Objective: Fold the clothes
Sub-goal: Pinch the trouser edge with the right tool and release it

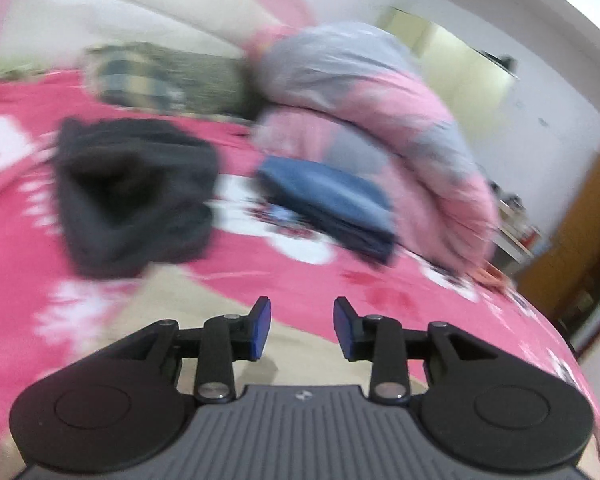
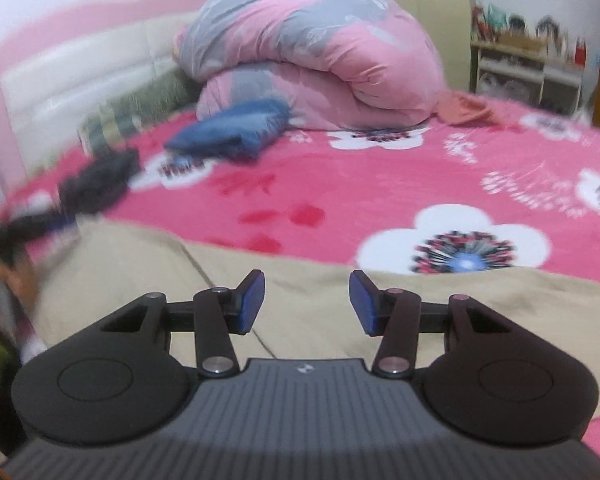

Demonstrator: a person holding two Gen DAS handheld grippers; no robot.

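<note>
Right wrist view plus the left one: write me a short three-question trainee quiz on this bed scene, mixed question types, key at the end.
1. True or false: the right gripper is clamped on the beige garment.
2. Which item lies directly against the rolled pink-and-grey duvet? A) the folded blue clothes B) the dark garment C) a white towel
3. Fill in: the beige garment lies on a pink bedspread printed with white ____.

Key
1. False: its jaws stand apart with nothing between them, as do those of the left gripper.
2. A
3. flowers
</note>
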